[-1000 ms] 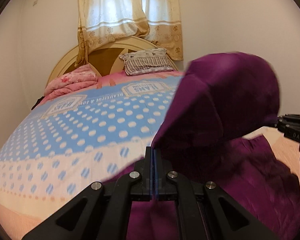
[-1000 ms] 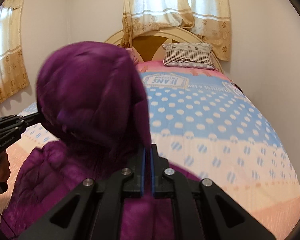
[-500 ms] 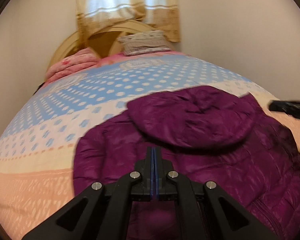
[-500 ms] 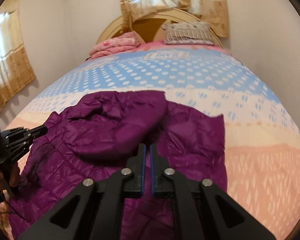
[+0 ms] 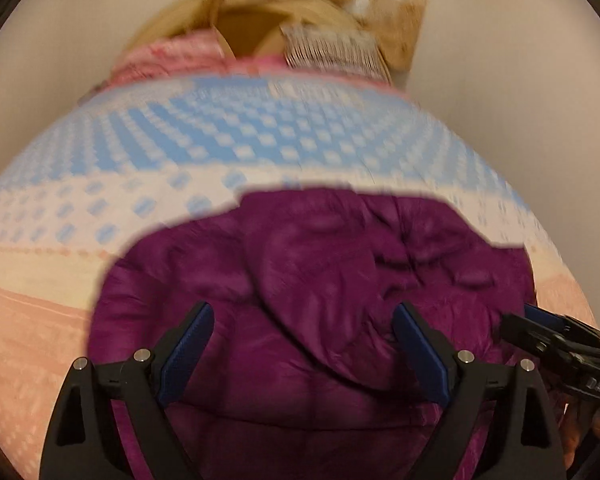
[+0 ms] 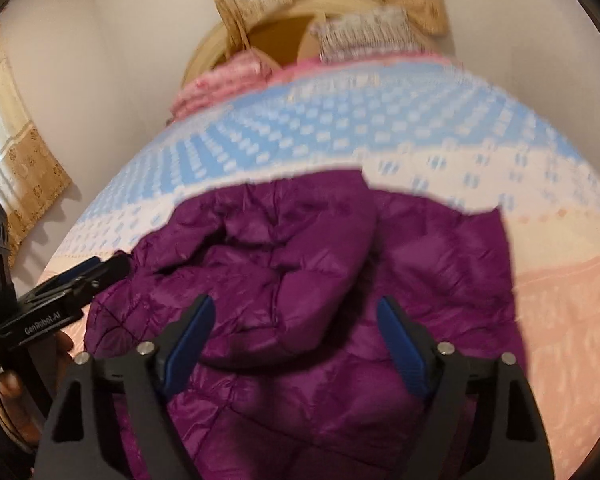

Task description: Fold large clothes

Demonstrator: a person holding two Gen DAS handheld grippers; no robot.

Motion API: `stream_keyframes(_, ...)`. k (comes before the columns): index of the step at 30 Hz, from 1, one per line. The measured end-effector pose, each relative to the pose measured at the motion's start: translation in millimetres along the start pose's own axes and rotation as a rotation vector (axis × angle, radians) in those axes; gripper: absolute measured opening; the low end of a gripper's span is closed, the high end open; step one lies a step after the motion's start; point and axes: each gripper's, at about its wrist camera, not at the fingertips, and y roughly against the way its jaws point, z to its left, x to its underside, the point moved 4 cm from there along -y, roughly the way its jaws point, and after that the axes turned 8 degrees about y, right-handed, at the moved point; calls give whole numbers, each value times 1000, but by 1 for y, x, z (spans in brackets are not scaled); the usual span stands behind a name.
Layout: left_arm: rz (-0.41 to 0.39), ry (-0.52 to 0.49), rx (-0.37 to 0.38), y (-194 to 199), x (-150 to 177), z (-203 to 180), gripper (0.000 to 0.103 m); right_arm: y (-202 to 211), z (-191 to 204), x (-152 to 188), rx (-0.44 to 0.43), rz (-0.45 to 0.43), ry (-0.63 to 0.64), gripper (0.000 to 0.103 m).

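While jaws of left gripper and right gripper spread wider, nothing pinched: purple quilted puffer jacket lies crumpled, hood flopped onto body, on dotted blue-cream-peach bedspread. Beyond jacket: striped pillow, pink folded quilt.

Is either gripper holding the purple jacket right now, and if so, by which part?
Neither. The left gripper and right gripper are both opening, their pads clear of the purple jacket, which lies on the bed.
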Motion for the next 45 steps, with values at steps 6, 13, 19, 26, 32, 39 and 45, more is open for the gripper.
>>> stream_keyframes(6, 61, -29, 105, 3, 13, -14, 2, 15, 10, 8, -11, -10, 25, 10)
stream_keyframes(13, 16, -138, 84, 38, 47, -15, 2, 49, 25, 35, 9, -18, 107, 8)
stream_keyframes(19, 19, -191, 9, 13, 62, -20, 6, 9, 9, 54, 81, 65, 94, 8)
stream_keyframes(26, -119, -244, -65, 60, 28, -19, 54, 38, -4, 44, 88, 38, 55, 43)
stream_keyframes(32, -280, -161, -230, 66, -27, 10, 97, 73, -17, 15, 224, -42, 30, 54)
stream_keyframes(39, -197, 42, -502, -9, -63, 35, 97, 33, 2, -56, 297, -166, -2, 46)
stream_keyframes(45, -101, 25, -557, -67, -50, 33, 97, -44, 10, -74, 347, -155, 69, 46)
